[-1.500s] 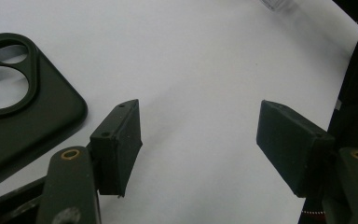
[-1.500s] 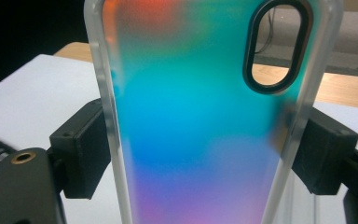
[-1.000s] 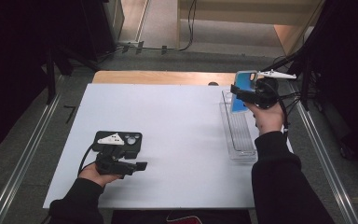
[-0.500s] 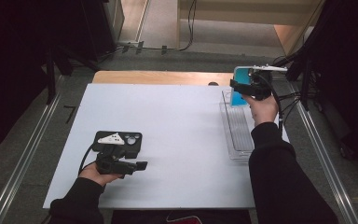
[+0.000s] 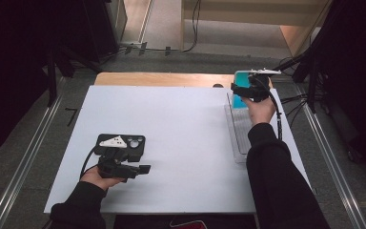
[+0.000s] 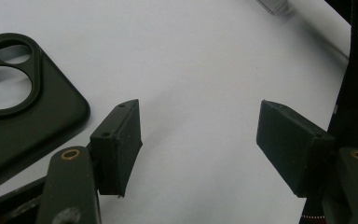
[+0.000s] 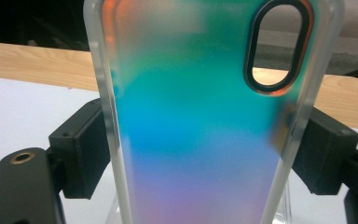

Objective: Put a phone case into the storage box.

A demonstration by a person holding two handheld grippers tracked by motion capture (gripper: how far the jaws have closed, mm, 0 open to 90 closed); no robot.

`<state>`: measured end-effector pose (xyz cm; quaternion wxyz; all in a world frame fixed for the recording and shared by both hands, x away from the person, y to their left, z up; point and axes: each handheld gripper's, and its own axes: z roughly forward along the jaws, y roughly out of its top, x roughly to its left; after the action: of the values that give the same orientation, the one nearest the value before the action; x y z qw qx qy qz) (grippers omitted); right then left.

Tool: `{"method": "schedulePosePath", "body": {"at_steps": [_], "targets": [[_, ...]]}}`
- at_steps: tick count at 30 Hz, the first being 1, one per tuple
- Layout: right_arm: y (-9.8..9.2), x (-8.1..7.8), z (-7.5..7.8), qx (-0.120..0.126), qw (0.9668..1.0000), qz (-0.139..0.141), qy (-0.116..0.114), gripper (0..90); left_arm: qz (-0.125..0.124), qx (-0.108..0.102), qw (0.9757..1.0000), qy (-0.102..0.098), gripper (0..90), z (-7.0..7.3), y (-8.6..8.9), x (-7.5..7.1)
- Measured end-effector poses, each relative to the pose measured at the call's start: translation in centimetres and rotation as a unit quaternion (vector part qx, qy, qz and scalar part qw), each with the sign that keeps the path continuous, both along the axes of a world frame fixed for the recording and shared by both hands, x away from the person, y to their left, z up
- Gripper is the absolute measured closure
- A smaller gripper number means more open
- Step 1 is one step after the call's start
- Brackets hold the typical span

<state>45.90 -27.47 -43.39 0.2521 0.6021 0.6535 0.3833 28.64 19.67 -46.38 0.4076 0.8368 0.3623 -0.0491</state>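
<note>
Right now the right claw (image 5: 248,88) clamps an iridescent phone case (image 7: 205,116) by its edges above the clear rack (image 5: 240,138) at the bench's (image 5: 181,124) far right; the left claw (image 6: 198,140) gapes empty beside a black case (image 6: 23,112).

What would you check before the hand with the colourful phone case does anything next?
1. Right gripper clamps the iridescent phone case from both sides: ok.
2. Case upright between the pads: ok.
3. Clear rack below the case has a free slot: cannot tell.
4. Left gripper open, nothing between its pads: ok.
5. Black phone case lies flat on the white table, beside the left gripper: ok.
</note>
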Motion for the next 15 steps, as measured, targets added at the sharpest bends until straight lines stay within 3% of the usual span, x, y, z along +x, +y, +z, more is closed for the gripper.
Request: {"method": "schedulePosePath", "body": {"at_steps": [10, 15], "targets": [[0.2, 1.4, -2.3, 0.007, 0.9997, -0.01, 0.019, 14.5, -0.002, 0.0, 1.0, 0.0, 31.0, 0.0, 0.0, 0.1], [0.7, 1.7, -2.8, -0.018, 0.9995, -0.011, 0.024, 14.3, -0.002, 0.0, 1.0, 0.0, 31.0, -0.1, -0.1, 0.1]]}}
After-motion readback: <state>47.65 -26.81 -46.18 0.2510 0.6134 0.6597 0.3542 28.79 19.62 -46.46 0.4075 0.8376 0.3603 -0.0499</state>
